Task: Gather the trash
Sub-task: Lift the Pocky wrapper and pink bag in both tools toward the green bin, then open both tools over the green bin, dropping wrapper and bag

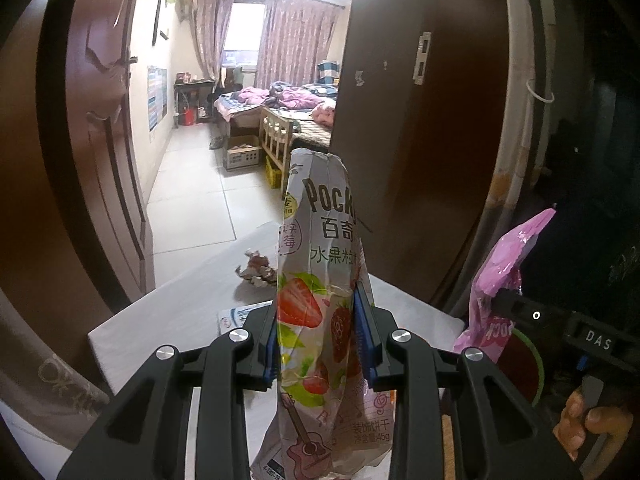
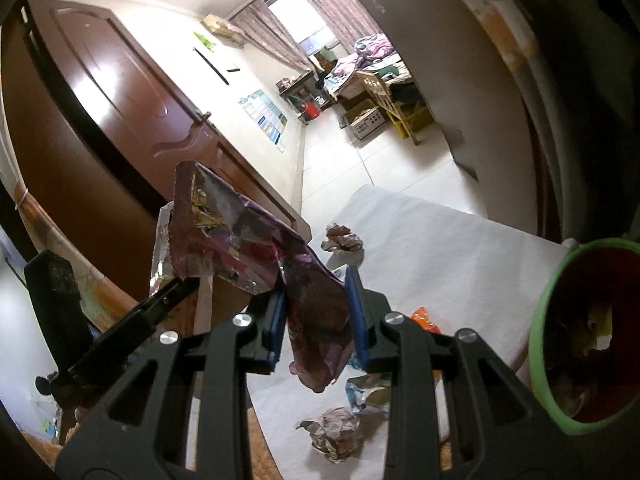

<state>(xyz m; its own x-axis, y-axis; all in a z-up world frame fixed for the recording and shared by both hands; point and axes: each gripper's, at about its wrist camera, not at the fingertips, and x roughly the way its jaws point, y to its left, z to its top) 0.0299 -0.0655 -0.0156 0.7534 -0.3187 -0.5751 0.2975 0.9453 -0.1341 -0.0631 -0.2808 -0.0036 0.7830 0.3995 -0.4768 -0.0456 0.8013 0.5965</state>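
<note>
My left gripper (image 1: 322, 336) is shut on a strawberry Pocky wrapper (image 1: 320, 264) that stands upright between its blue pads, above the white table (image 1: 168, 320). My right gripper (image 2: 318, 316) is shut on a crumpled pink foil wrapper (image 2: 240, 240), held above the table (image 2: 440, 256). The same pink wrapper (image 1: 500, 280) shows at the right of the left wrist view. A green-rimmed trash bin (image 2: 538, 344) with trash inside sits at the right, close to my right gripper.
Crumpled paper balls (image 2: 342, 238) (image 2: 332, 432), a blue-white wrapper (image 2: 366, 394) and an orange wrapper (image 2: 426, 318) lie on the table. A crumpled ball (image 1: 256, 270) and a flat blue-white wrapper (image 1: 236, 314) show in the left wrist view. Brown doors stand on both sides; a bedroom lies beyond.
</note>
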